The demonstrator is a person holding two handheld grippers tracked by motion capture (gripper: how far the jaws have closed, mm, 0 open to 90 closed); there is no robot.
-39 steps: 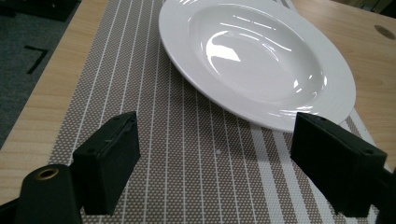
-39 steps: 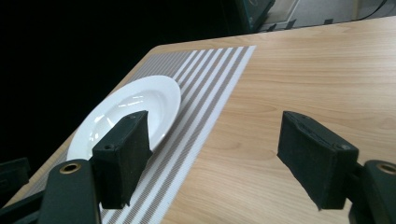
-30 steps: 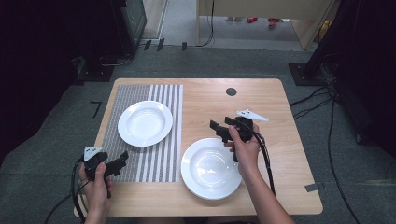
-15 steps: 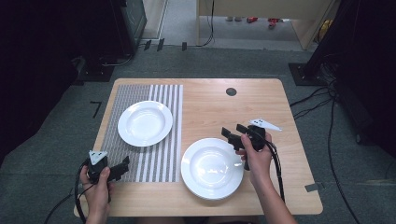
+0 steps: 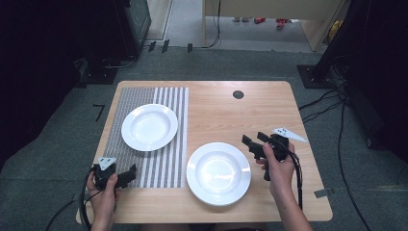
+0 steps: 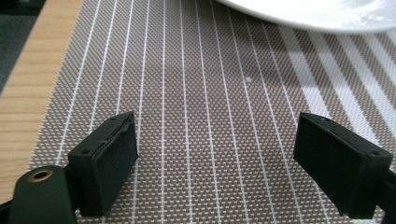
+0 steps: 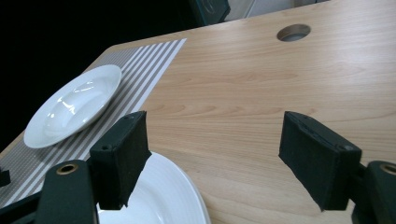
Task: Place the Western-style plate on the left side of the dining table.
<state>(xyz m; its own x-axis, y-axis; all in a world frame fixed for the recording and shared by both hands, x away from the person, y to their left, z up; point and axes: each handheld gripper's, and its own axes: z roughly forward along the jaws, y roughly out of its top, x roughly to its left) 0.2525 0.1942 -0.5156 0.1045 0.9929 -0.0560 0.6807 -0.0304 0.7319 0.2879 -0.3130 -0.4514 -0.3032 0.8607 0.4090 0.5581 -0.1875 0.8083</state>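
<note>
Your right gripper (image 5: pixel 253 144) hangs just beside the near plate (image 5: pixel 219 173) on the bare surface (image 5: pixel 226 115), jaws wide and empty like your left gripper (image 5: pixel 126 175) on the striped mat (image 5: pixel 163 163), so next slide them around its rim.

A light wooden table (image 5: pixel 269 106) with rounded corners stands on grey carpet (image 5: pixel 72 130). A round cable hole (image 5: pixel 238 94) sits near the table's far edge. Beyond it, a pale wooden cabinet (image 5: pixel 269 12) rises at the top of the high view, flanked by dark equipment on both sides. Black cables (image 5: pixel 320 103) trail across the carpet on the right. Light falls evenly from above.
</note>
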